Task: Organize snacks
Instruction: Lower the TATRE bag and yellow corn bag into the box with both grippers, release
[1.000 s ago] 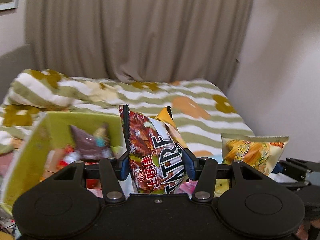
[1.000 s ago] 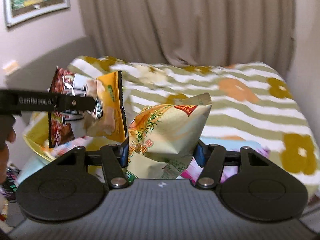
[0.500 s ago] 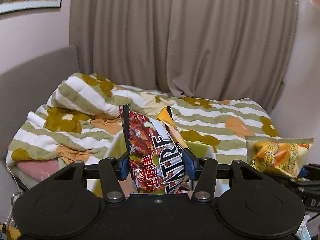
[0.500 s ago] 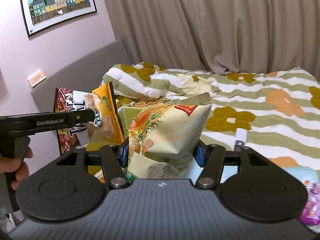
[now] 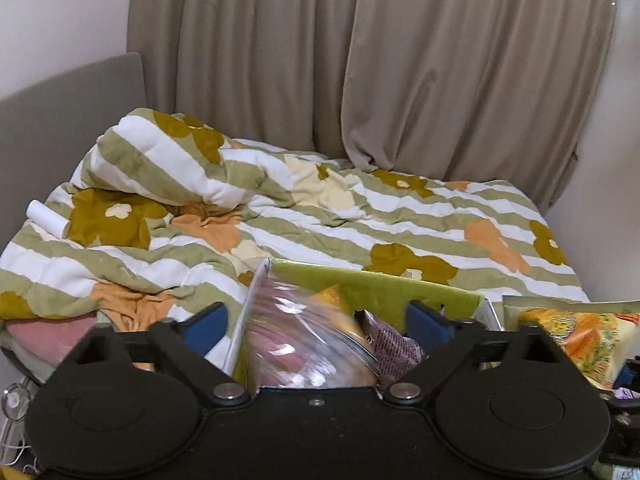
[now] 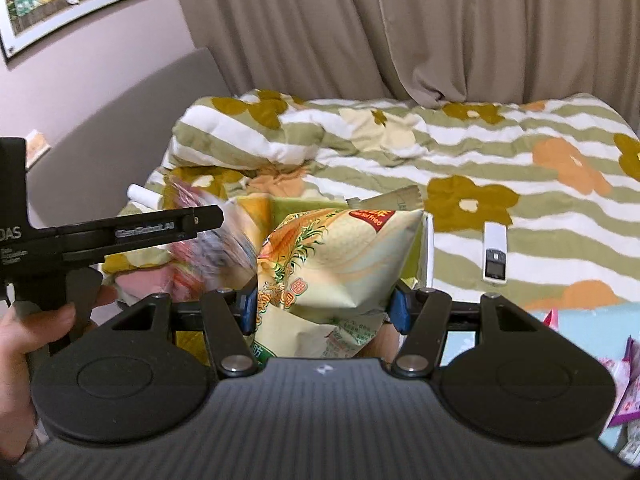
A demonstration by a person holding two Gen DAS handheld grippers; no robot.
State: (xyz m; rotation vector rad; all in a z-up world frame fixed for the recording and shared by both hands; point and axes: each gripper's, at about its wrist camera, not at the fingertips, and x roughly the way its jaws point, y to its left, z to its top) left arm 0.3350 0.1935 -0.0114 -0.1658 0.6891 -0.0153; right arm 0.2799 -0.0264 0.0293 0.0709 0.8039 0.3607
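My left gripper is open above a green box. The red and orange snack bags it held are blurred and dropping between its fingers into the box. The box holds other packets, one dark purple. My right gripper is shut on a cream and orange snack bag, held upright just right of the box. That bag shows at the right edge of the left wrist view. The left gripper shows side-on in the right wrist view, with the falling bags blurred under it.
The box stands at the near edge of a bed with a green-striped flowered duvet. A white remote lies on the duvet. Pink packets lie at the right. Beige curtains hang behind, a grey headboard stands left.
My left gripper has opened and let go of the red and orange bags, which fall into the green box. Both grippers have moved over the box; the right one still holds its bag.
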